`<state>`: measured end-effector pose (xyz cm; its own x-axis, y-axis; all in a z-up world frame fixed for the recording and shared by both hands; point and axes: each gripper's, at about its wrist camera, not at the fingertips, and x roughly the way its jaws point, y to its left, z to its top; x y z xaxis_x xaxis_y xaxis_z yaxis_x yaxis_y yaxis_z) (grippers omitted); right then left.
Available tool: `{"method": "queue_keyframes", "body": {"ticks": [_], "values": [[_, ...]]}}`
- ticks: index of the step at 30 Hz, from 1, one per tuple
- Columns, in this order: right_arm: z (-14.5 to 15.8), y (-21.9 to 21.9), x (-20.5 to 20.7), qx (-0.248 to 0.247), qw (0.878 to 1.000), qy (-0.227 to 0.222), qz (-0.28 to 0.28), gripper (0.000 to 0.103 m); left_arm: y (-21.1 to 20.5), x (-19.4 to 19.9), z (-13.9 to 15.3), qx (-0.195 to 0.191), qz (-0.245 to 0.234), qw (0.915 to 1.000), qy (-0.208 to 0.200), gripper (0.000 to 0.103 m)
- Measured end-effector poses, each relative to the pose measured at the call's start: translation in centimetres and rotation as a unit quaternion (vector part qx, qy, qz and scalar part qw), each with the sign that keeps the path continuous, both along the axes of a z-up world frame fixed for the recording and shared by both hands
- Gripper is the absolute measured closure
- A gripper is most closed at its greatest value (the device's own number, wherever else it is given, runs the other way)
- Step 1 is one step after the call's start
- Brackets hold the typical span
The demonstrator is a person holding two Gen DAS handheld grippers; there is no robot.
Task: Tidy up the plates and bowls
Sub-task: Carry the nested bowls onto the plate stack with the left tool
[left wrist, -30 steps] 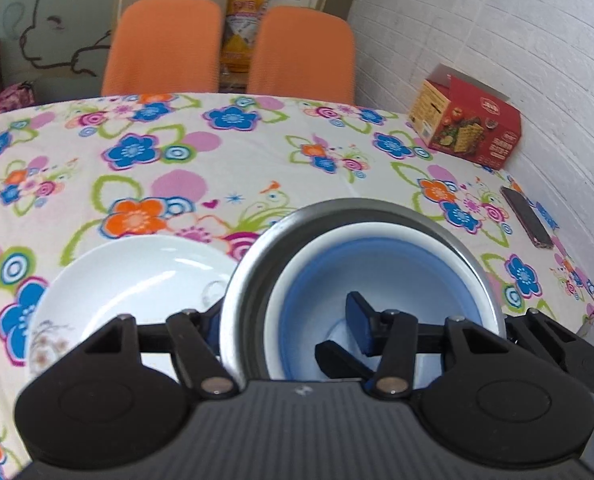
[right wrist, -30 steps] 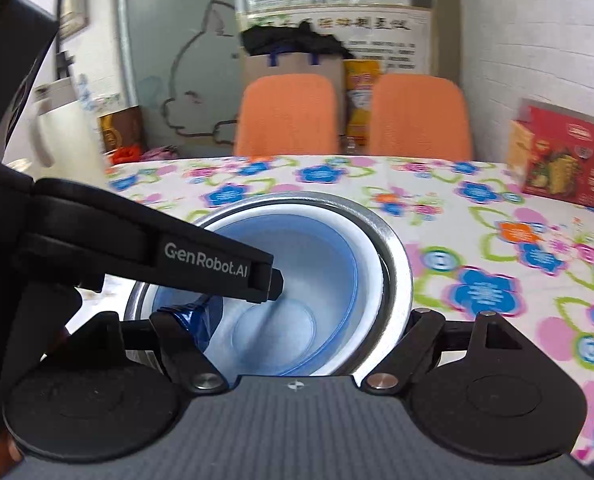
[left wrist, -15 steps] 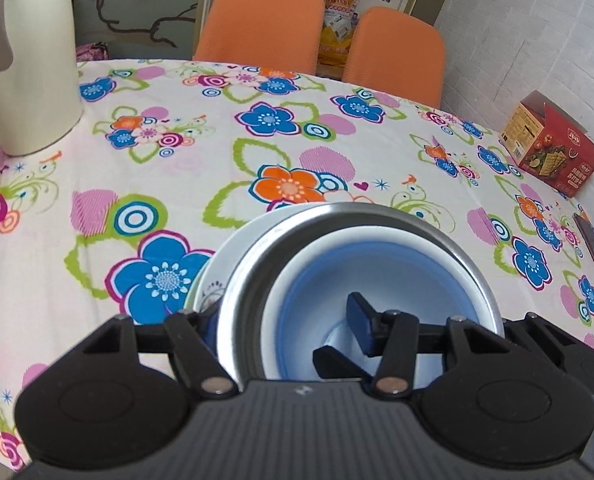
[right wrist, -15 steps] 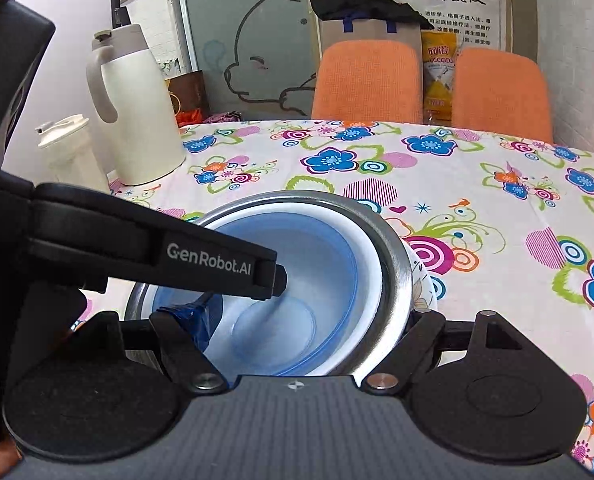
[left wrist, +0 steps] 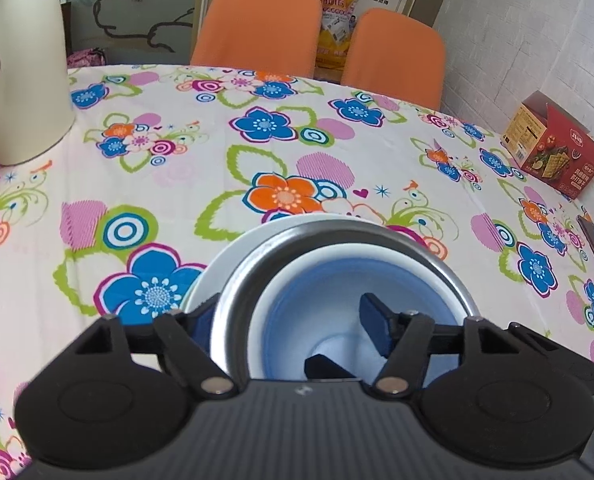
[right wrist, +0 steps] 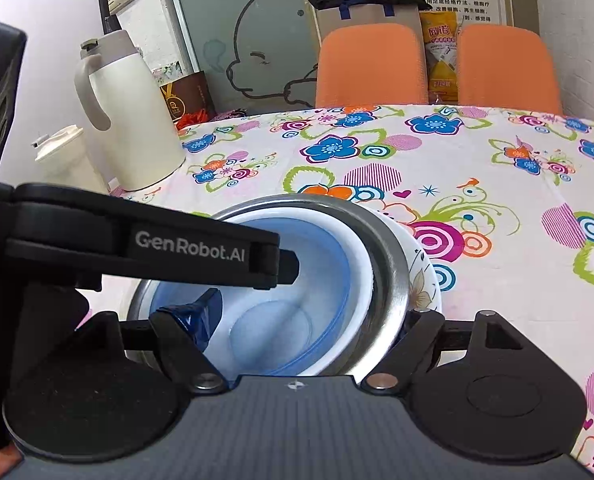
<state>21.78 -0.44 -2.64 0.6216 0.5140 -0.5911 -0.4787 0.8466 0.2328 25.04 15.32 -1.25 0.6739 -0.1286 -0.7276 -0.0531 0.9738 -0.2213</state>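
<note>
Nesting looks nearly done: on the left, the left claw (left wrist: 287, 322) pinches the near-left rim of the steel bowl (left wrist: 429, 248), one finger outside, one inside; a blue-and-white bowl (left wrist: 321, 280) sits inside it, and both hang directly over the white plate (left wrist: 221, 264) on the flowered desk (left wrist: 97, 184); on the right, the right claw (right wrist: 307, 316) pinches the same rim on its own side; the stack is round, so no long axis, mouths up, slightly tilted; setting down and release seem left; contact with the plate I cannot tell.
</note>
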Motion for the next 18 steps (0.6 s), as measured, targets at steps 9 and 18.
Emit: {"method": "queue_keyframes", "body": {"ticks": [9,18], "values": [[0.7,-0.7,-0.4,0.021,1.0,-0.001,-0.015,0.037,0.1,-0.9,1.8,0.012,0.002,0.9992,-0.037,0.027],[2.1,-2.3,-1.7,0.058,0.997,-0.022,-0.041,0.036,0.7,-2.4,2.5,0.011,0.027,0.9985,-0.047,0.027]]}}
